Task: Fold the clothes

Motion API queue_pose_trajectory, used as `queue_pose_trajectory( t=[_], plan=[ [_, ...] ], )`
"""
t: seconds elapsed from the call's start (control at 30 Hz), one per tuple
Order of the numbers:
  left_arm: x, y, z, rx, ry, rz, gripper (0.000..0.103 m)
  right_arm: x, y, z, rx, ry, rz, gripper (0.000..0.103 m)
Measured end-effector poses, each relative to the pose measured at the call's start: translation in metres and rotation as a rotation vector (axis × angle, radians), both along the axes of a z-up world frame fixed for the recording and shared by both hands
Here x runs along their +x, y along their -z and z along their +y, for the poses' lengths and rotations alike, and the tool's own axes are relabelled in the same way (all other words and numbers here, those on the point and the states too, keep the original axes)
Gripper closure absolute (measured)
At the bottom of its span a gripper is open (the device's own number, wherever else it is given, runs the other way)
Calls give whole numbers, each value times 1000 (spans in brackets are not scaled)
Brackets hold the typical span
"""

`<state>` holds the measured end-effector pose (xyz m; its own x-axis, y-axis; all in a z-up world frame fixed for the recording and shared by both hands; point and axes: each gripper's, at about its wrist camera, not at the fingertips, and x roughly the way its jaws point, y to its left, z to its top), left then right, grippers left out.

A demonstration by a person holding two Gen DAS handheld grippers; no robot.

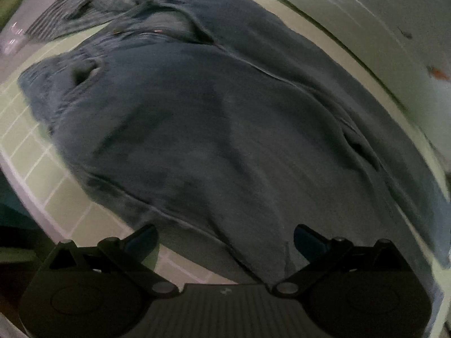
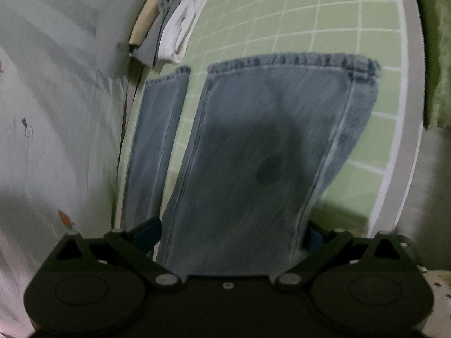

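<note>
Jeans (image 1: 214, 129) are lying flat across the green gridded worktop (image 2: 324, 22), both claws spreading wide over them, left claw (image 1: 225, 238) and right claw (image 2: 234, 233) gripping nothing

Each hand-held gripper (image 1: 225, 239) (image 2: 231, 236) is matte black, with round housings, silver pivot screws and blue-padded fingers (image 1: 305, 238).

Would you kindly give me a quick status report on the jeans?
Left gripper open above the jeans. Right gripper open astride one leg. Jeans flat on green grid mat, unfolded. White clothes piled beyond the hems.
</note>
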<state>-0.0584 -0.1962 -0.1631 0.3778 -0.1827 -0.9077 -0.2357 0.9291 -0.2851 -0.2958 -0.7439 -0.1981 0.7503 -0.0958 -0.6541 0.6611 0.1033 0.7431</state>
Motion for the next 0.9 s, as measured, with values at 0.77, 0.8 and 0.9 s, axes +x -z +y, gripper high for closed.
queue_pose_trajectory(
  t=[0.77,0.8,0.9],
  plan=[
    [46,-2,137,50,-435,-47,32,35,-13,29,-261,65,238,0],
    [45,-1,137,54,-435,-44,36,36,-13,27,-282,81,267,0],
    [42,-1,140,38,-448,-57,50,33,-15,15,-316,149,362,6]
  ],
)
